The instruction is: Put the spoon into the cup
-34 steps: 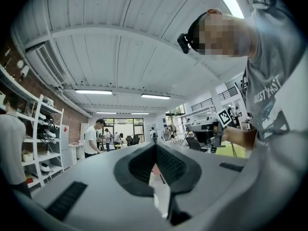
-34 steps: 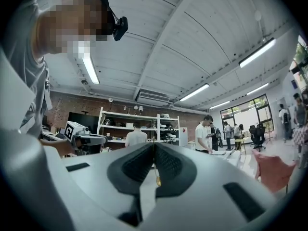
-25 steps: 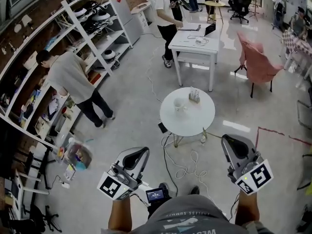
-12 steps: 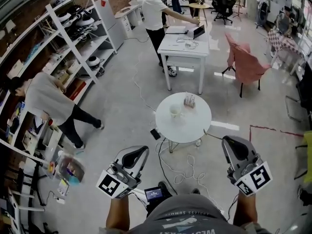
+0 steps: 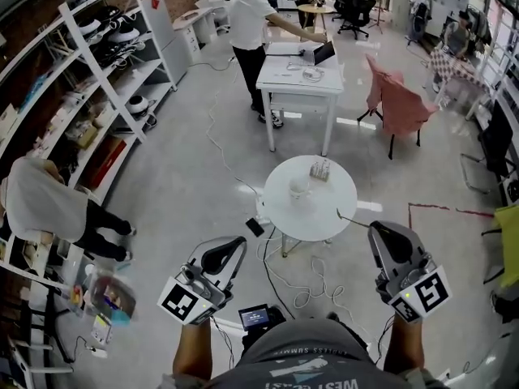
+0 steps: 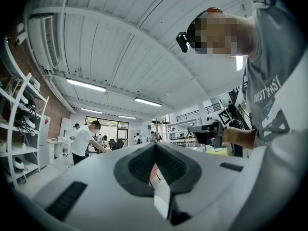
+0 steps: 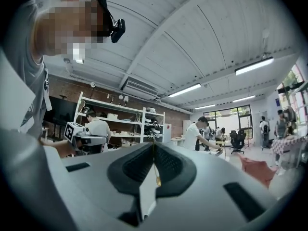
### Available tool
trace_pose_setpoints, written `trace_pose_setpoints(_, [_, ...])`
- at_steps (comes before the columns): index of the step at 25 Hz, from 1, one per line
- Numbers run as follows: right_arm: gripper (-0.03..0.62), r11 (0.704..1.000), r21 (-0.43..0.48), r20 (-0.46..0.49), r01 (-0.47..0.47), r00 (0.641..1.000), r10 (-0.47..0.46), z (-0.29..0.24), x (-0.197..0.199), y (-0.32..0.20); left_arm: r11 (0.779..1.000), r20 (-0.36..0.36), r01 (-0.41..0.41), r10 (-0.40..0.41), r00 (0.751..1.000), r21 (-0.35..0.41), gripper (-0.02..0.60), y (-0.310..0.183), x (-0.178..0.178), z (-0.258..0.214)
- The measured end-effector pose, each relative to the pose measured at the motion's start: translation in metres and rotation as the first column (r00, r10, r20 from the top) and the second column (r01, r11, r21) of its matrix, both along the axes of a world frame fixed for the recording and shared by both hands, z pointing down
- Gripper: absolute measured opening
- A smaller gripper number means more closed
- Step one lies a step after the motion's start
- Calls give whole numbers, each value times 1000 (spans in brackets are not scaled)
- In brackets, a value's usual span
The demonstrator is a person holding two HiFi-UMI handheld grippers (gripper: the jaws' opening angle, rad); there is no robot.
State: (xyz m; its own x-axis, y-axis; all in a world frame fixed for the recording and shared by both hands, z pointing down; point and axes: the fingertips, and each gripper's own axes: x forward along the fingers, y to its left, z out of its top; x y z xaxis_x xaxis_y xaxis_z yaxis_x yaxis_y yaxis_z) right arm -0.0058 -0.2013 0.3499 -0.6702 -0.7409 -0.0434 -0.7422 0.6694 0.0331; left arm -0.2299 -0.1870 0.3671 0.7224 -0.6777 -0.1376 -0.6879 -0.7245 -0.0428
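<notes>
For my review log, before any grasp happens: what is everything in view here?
round table: one, white, centre floor
cup: one, white, on round table
rack: one, pale, on round table
rectangular table: one, white, beyond round table
chair: one, pink, right of rectangular table
shelving: one, white, along left
cables: several, white, floor near round table
person in white: one, at rectangular table
person in grey: one, at shelving
left tongs: one, grey, shut
right tongs: one, grey, shut

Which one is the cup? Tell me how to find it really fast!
Look at the round white table in the middle of the floor. Two things sit on it. The cup is the plain white one on the left; the rack beside it holds thin upright bits.
</notes>
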Motion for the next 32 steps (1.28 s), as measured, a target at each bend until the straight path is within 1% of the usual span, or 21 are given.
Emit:
trace_pose_setpoints(5, [5, 1000, 1, -21, -10, 1000, 10, -2, -22, -2, 1000, -20, -18, 18, 1000, 6, 3, -8, -19, 3])
trace_pose_setpoints(10, [5, 1000, -9, -49, -15, 999, 14, -9, -34, -12, 1000, -50, -23, 23, 998, -5, 3, -14, -30, 2])
trace_pose_setpoints(14, [5, 1000, -22, -50, 3, 999, -4, -10, -43, -25, 1000, -59, -3, 2, 998, -22, 3, -20, -39, 2])
trace_pose_setpoints(19, [5, 998, -32, -37, 56, 998, -57, -8, -56, -49, 999, -47, 43, -44, 998, -33, 3, -33, -47, 2])
trace_pose_setpoints(25, [5, 993, -33, -17, 112, 993, -113, -4, -52, -85, 996, -18, 79, -80, 997, -36, 3, -59, -36, 0])
trace_pose_setpoints(32, [5, 987, -45, 1, 154, 988, -154, 1, -26, -131, 992, 7, 114, -114, 993, -45, 3, -101, -6, -1])
